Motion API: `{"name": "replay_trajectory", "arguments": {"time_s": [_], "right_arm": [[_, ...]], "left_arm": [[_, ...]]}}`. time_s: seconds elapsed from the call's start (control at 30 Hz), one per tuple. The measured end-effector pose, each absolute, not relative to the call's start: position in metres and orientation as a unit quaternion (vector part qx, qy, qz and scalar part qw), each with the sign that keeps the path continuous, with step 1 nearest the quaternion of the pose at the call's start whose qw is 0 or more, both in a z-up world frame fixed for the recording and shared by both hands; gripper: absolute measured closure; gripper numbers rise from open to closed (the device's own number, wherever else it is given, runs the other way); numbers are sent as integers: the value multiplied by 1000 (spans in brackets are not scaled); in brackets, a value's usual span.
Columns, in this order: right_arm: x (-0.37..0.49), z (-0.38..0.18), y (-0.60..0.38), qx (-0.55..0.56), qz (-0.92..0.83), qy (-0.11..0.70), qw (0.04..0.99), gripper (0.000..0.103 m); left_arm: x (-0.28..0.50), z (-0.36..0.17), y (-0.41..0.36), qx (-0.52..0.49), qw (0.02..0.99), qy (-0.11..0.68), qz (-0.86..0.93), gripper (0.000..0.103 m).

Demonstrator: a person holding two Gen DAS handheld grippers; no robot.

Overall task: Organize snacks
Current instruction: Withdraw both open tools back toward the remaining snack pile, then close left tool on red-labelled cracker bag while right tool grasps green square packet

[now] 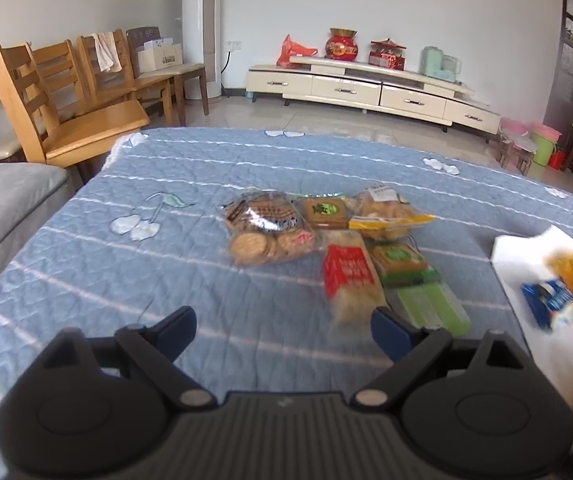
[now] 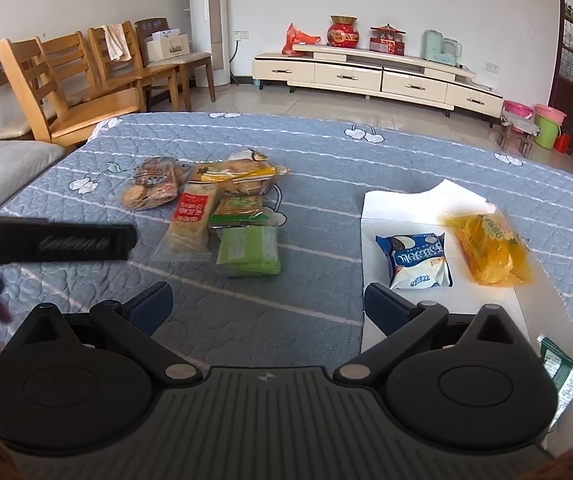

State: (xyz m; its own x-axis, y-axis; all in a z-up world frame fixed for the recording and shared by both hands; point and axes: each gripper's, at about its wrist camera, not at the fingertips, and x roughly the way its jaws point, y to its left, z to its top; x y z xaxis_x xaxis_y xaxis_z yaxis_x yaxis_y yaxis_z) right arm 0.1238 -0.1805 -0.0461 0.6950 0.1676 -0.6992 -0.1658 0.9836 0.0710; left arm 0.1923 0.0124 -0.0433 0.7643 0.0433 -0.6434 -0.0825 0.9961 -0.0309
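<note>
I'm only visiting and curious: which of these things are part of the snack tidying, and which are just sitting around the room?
Part of the job:
- snack pile
- white sheet
- blue packet on it
- yellow packet on it
- left gripper, right gripper, both with jaws open

Just lying about:
- wooden chairs
- TV cabinet
- plastic buckets

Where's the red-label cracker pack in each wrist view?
Left wrist: red-label cracker pack sits right of centre, just above the left gripper's right finger.
Right wrist: same pack sits left of centre, in the pile's front row.
Shared landmark: the green wafer pack lies right beside it in both.
</note>
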Motion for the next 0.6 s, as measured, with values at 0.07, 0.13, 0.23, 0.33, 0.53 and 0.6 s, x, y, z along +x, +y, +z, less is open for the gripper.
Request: {"name": "replay_trajectory", "arguments": {"time_s": [0.07,0.13,0.23,0.33,0.53,0.6], "right_arm": [[126,-49,-182,4,89,383,920,0],[128,-53,-185,9,86,387,918,0],[131,-59,-189,17,83,392,916,0],[134,-62,-191,25,81,395,915,0],[139,-65,-193,34,78,397,914,0],[142,-67,-193,35,77,399,913,0]], "left_arm": [[212,-51,12,-39,934,354,31,9],[230,-57,10,-52,929,367,26,9],[250,-63,5,-58,926,372,19,9],[267,-67,-2,-49,925,375,17,9],[287,-83,-7,-26,921,388,32,18],[280,-81,-8,-15,925,379,21,31]]}}
